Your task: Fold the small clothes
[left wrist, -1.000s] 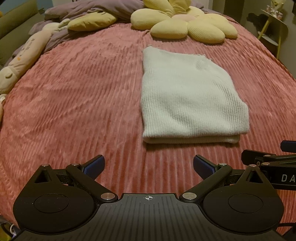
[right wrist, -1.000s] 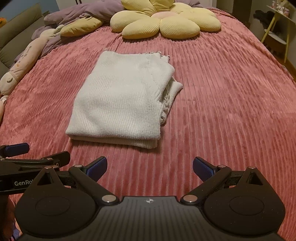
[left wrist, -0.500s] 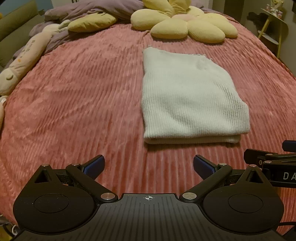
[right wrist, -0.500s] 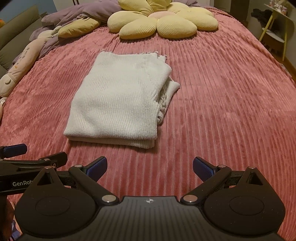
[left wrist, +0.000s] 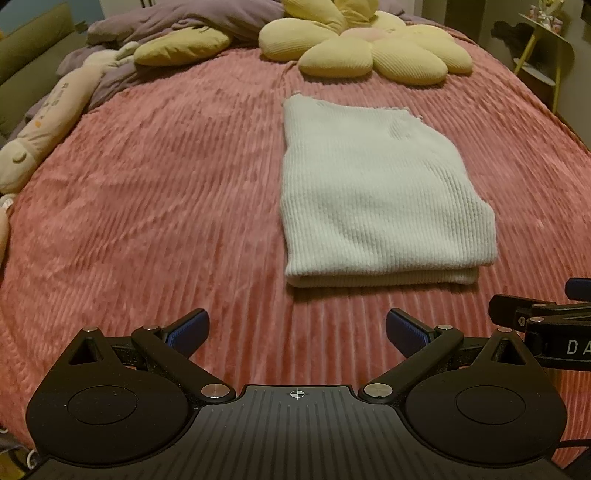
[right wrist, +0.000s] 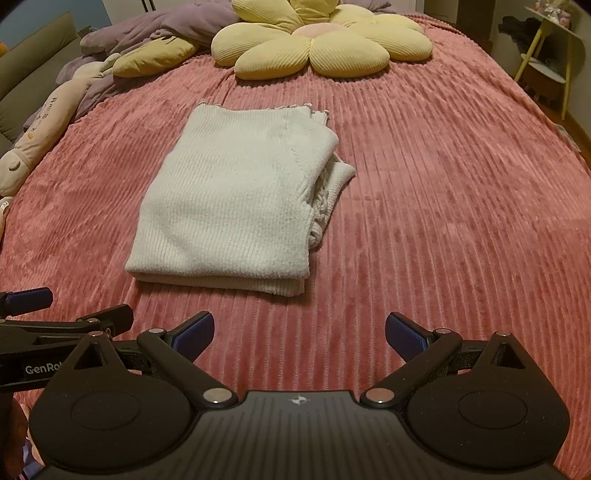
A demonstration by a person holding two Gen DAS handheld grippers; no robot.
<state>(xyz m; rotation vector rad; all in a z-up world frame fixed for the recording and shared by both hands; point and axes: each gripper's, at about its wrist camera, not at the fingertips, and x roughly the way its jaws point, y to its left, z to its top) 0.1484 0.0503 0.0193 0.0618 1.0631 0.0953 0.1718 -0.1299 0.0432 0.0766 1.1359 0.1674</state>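
Note:
A white ribbed knit garment (left wrist: 376, 192) lies folded into a flat rectangle on the pink ribbed bedspread (left wrist: 155, 206). It also shows in the right wrist view (right wrist: 236, 199), with loose layers sticking out at its right edge. My left gripper (left wrist: 295, 328) is open and empty, held above the bedspread just short of the garment's near edge. My right gripper (right wrist: 299, 330) is open and empty, also short of the near edge. Each gripper shows at the other view's side edge.
A yellow flower-shaped cushion (right wrist: 317, 44) lies at the head of the bed. A purple duvet (right wrist: 155, 33) and a long cream plush toy (right wrist: 40, 122) lie along the left side. A yellow-legged side table (right wrist: 550, 55) stands off the bed's right side.
Both grippers have drawn back slightly from the folded garment, which now sits a little farther away. The garment has not moved and both grippers stay open.

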